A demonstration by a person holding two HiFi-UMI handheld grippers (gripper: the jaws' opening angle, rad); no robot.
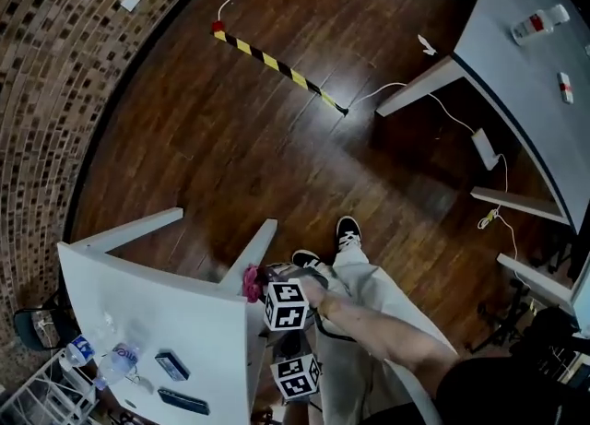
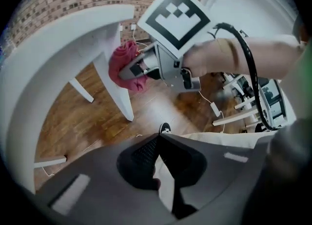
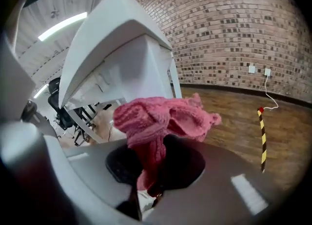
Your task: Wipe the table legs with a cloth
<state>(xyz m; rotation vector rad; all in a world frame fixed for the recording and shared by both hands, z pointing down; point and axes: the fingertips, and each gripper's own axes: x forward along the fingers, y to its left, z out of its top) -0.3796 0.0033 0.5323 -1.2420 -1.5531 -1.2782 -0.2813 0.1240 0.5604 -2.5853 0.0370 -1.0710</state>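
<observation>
A pink knitted cloth [image 1: 250,282] [image 3: 161,116] is pinched in my right gripper [image 1: 265,277] [image 3: 160,143], which is shut on it. In the left gripper view the right gripper [image 2: 126,71] presses the cloth [image 2: 124,65] against the top of a white table leg [image 2: 117,92], just under the tabletop. That leg [image 1: 255,250] [image 3: 158,72] slants out from the white table [image 1: 166,312] at lower left. My left gripper [image 1: 297,375] [image 2: 158,138] hangs lower, near the person's trousers; its jaws meet at the tips with nothing between them.
Another leg [image 1: 138,230] of the same table points left. Bottles [image 1: 101,359] and phones [image 1: 172,365] lie on the tabletop. A shoe [image 1: 347,230] stands close by. Grey tables [image 1: 525,64], cables [image 1: 461,123] and a yellow-black strip [image 1: 277,65] are farther off.
</observation>
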